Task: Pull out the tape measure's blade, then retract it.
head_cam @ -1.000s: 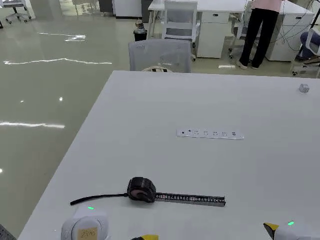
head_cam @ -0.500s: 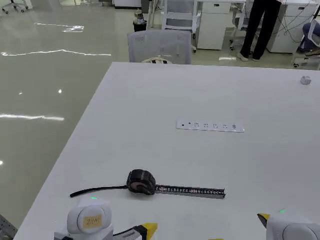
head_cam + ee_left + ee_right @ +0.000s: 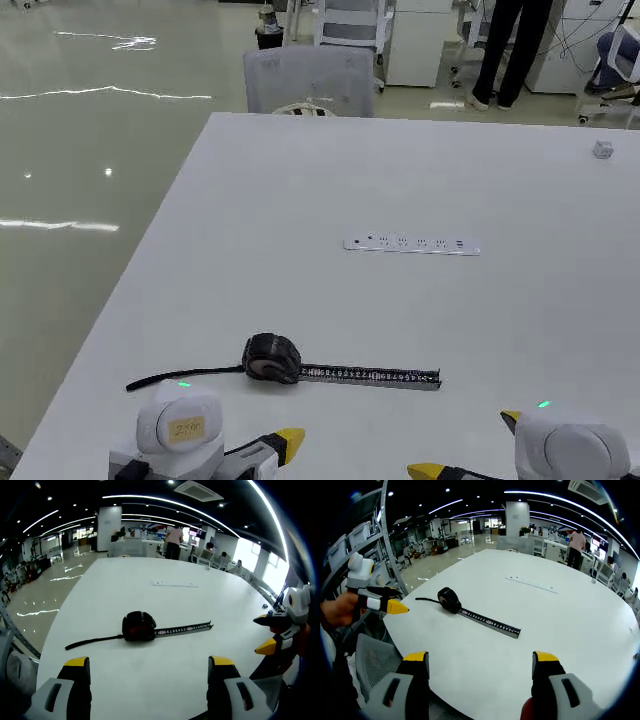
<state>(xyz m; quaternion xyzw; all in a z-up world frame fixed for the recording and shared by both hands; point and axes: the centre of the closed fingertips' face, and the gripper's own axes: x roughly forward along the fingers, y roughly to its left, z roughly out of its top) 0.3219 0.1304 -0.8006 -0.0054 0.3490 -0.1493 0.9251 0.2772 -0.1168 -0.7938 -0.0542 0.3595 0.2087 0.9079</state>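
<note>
A black tape measure [image 3: 271,358] lies on the white table [image 3: 300,200] near its front edge. Its blade [image 3: 370,376] is drawn out flat to the right, and a black wrist strap [image 3: 180,379] trails to the left. In the left gripper view the tape measure [image 3: 139,626] sits ahead of my left gripper [image 3: 150,662], which is open and holds nothing. My right gripper [image 3: 481,656] is also open and holds nothing, a little short of the blade's [image 3: 490,621] end. Both grippers hover over the table's front edge, apart from the tape measure.
A white power strip [image 3: 411,244] lies mid-table beyond the tape measure. A small grey object [image 3: 602,149] rests at the far right. A grey chair [image 3: 310,82] stands at the far edge, and a person [image 3: 510,40] stands among desks behind. The table's left edge drops to the floor.
The head camera has tilted down, so the table sits higher in the picture. Both grippers show further up from the bottom edge. The tape measure and its blade lie as before.
</note>
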